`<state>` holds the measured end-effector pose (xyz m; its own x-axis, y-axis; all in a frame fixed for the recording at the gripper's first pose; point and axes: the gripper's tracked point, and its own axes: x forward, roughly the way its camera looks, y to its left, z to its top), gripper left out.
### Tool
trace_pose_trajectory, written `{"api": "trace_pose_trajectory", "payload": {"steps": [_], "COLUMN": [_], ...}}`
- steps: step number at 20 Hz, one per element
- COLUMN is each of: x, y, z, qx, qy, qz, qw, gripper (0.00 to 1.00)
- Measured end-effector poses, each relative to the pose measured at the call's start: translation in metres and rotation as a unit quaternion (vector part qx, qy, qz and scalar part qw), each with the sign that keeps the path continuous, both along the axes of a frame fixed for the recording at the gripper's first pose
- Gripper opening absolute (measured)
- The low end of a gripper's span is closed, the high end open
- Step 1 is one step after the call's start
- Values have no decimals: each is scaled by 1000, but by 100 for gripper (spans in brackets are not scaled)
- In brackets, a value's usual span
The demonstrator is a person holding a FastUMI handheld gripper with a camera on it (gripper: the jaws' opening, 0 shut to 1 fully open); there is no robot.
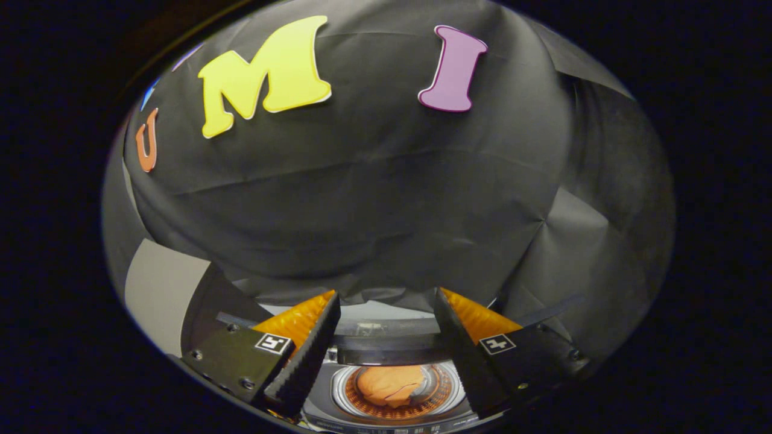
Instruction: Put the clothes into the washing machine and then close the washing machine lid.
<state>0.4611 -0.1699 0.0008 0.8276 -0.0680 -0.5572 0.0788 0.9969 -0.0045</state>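
1. Gripper [386, 337] — we record the hand-held two-finger gripper at the near edge of the scene. Its two fingers stand wide apart, and nothing is held between them. Each finger carries a small square marker tag on its upper face, and each has a ribbed inner pad facing the gap.

2. Washing machine [389, 355] — we note a top-loading washing machine with a grey top panel, seen from above through the gap between the fingers and below them. Its dark lid is raised at the far side of the opening, so the round drum mouth lies uncovered. A ring of orange-lit perforations runs around the inside of the drum.

3. Clothes [391, 384] — we list one bundle of orange cloth, crumpled into a rounded heap, lying inside the drum of the washing machine. It sits roughly in the middle of the drum, between the two fingers as we look down, and well clear of both of them.

4. Booth wall [374, 199] — we enter the creased black cloth that hangs beyond the machine and takes up the far part of the scene.

5. Pale panel [160, 289] — we add a flat light-grey surface to the left of the left finger, its nature unclear to us.
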Motion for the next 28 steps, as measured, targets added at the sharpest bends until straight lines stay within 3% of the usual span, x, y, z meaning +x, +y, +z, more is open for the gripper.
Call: {"api": "trace_pose_trajectory", "payload": {"steps": [12, 28], "x": [-60, -102], "y": [2, 2], "z": [-19, -57], "qx": [-6, -2], "qy": [18, 43], "qz": [-21, -38], "qw": [1000, 998], "gripper": [98, 98]}}
